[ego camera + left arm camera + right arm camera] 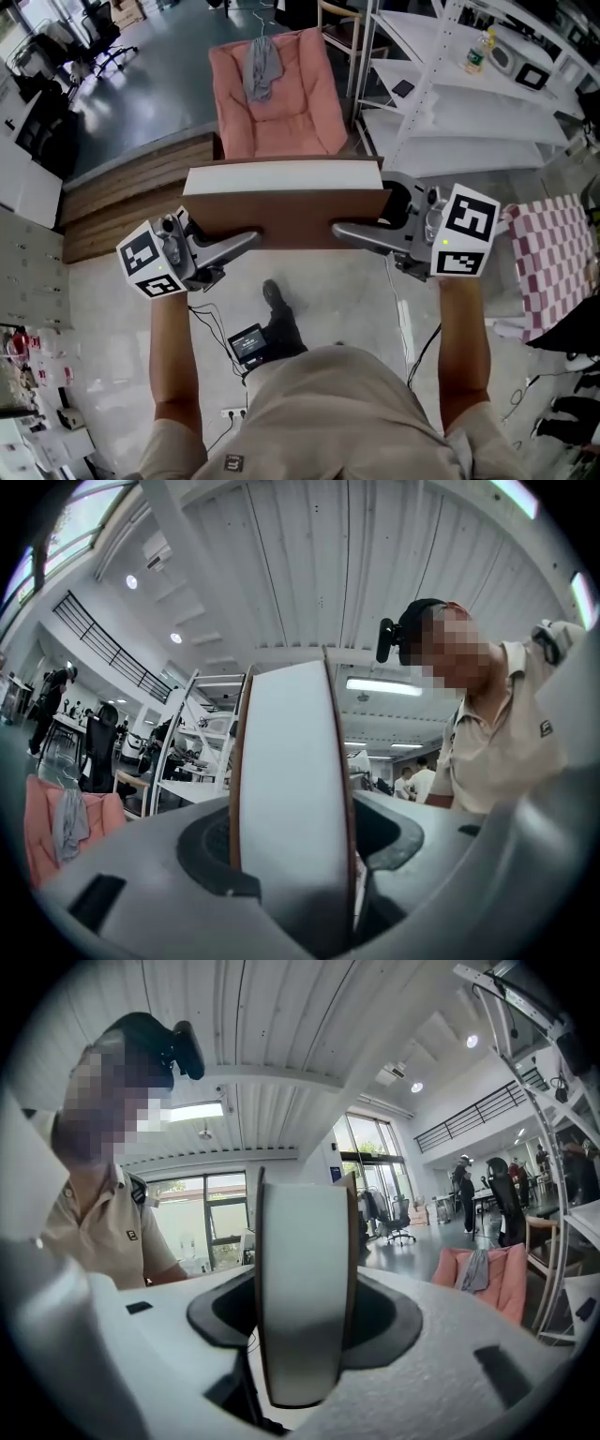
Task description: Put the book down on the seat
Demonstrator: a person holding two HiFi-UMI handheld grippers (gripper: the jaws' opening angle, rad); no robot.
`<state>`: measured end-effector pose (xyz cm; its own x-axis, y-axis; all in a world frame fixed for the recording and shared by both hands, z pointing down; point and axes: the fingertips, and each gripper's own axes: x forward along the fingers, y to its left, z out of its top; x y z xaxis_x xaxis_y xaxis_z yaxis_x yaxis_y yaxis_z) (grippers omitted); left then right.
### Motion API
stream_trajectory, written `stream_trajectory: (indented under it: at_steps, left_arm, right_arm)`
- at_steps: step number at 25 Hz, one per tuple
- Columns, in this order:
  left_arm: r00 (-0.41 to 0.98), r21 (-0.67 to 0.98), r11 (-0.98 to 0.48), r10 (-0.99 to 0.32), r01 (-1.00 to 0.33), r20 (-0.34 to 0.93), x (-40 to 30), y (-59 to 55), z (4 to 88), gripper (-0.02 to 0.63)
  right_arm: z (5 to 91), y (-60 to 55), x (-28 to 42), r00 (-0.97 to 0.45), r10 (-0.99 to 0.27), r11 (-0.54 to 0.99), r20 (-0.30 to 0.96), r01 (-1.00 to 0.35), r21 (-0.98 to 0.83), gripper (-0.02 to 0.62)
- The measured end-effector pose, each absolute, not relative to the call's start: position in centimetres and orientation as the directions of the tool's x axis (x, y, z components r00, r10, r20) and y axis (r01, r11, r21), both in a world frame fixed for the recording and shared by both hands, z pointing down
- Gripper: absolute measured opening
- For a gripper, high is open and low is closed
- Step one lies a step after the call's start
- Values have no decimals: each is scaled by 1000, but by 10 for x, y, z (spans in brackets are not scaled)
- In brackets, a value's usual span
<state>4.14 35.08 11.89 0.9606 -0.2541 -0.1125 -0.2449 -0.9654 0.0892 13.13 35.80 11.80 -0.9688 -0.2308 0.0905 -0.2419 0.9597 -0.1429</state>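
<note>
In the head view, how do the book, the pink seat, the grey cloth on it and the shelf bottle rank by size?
1. book and pink seat: about alike; the book is nearer, so unsure.
2. grey cloth
3. bottle

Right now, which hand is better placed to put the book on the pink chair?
Left, barely. Both clamp the book, but the left gripper lines up with the pink chair ahead; the right gripper sits nearer the white shelves.
</note>
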Motion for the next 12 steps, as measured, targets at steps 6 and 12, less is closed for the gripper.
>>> stream_trajectory:
  at_steps: [6, 12]
  left_arm:
    - [980, 92, -985, -157, -146, -119, 8, 245, 118, 274]
    - [991, 103, -991, -93, -82, -101, -18, 158, 116, 274]
  right_arm:
    - [117, 261, 98, -939, -332, 927, 91, -343, -151, 224]
    - [116, 180, 71, -916, -394, 900, 81, -402, -168, 224]
